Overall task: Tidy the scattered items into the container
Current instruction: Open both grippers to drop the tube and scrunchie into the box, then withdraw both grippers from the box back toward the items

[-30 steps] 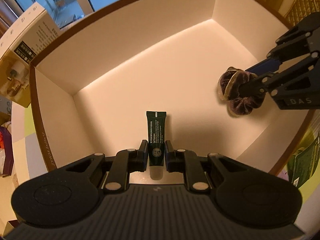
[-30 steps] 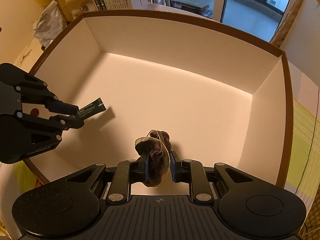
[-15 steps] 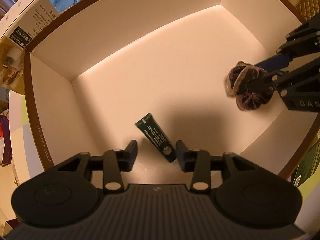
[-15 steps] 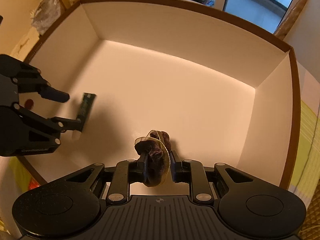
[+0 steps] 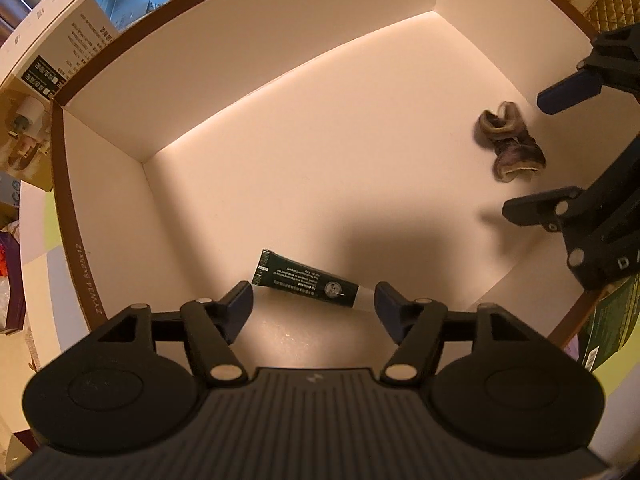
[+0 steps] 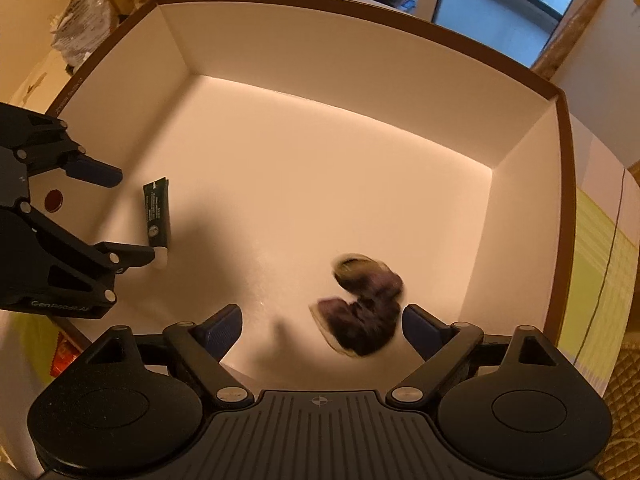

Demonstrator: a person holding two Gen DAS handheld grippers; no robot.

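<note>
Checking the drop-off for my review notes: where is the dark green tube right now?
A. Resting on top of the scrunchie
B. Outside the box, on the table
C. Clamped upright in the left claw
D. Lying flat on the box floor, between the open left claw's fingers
D: the dark green tube lies flat on the white box floor, with the left claw open around it and not gripping.

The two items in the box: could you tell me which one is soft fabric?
The purple scrunchie, bunched below the right gripper; the green tube is printed plastic.
</note>
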